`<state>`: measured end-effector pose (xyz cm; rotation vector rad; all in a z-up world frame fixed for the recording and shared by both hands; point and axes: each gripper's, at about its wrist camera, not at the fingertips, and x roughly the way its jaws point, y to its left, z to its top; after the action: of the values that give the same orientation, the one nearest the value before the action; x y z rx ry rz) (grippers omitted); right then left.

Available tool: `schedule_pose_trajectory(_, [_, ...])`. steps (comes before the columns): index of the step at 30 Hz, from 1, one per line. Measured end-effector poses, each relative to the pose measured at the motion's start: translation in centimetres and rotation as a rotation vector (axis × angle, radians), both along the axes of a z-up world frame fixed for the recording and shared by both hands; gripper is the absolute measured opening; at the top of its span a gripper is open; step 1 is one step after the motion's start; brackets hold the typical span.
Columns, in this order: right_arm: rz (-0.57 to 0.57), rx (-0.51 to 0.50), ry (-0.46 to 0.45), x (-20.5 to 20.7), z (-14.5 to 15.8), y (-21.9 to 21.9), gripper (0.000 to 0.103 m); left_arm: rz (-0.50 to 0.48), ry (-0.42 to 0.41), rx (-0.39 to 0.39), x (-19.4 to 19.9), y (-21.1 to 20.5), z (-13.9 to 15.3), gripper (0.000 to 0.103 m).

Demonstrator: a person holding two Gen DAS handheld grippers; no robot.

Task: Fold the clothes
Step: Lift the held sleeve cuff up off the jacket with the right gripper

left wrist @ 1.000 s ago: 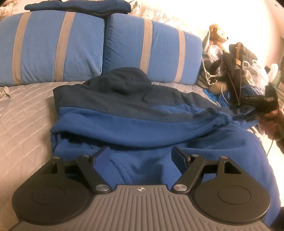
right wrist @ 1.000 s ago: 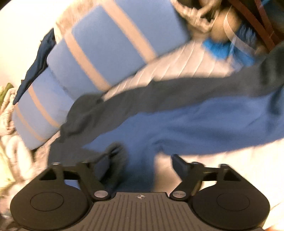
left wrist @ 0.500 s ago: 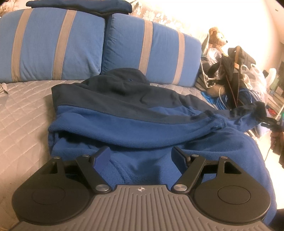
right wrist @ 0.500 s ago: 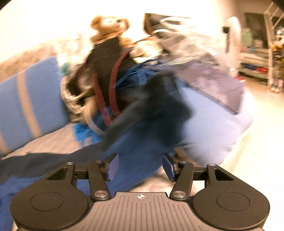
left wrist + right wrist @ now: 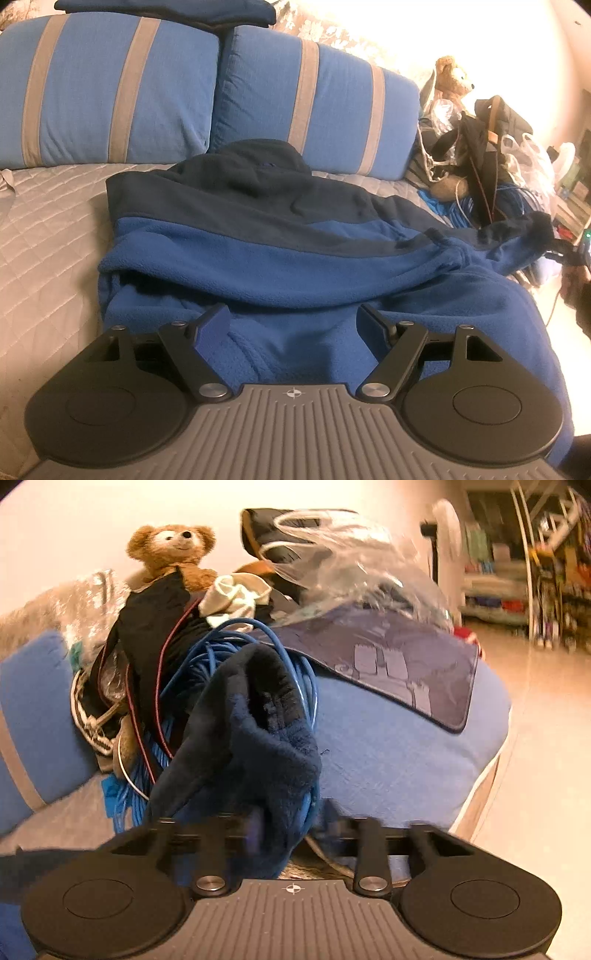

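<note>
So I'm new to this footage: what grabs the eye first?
A big blue fleece hoodie sprawls across the quilted bed, below two striped pillows. The right claw has just closed on its dark sleeve cuff. A teddy bear tops the clutter behind.

Blurred in motion: fingertips of the right tool [image 5: 286,832], buried in the dark navy fleece cuff [image 5: 258,738]. Smeared beyond reading: far shelving [image 5: 535,561]. Cut off at frame edge: holding hand [image 5: 576,284].
</note>
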<state>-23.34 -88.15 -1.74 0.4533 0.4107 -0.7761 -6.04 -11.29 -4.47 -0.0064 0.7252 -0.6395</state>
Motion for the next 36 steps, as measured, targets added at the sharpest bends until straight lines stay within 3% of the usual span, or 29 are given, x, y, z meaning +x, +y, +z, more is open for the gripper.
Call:
schedule_pose_trajectory(5, [0.017,-0.102,0.03,1.1,3.0,1.8,0.011,0.001,0.0,0.008,0.0,-0.2,0.0,0.076])
schedule_pose_trajectory(15, [0.18,-0.127,-0.105,3.4,9.5,6.3,0.01,0.0,-0.001,0.02,0.0,-0.4,0.0,0.075])
schedule_pose_trajectory(25, [0.375,-0.127,-0.131,6.8,12.1,13.1,0.01,0.0,-0.002,0.017,0.0,-0.2,-0.1,0.075])
schedule_pose_trajectory(36, [0.527,-0.079,-0.145,9.0,12.8,18.9,0.01,0.002,-0.013,0.029,-0.2,-0.4,0.0,0.075])
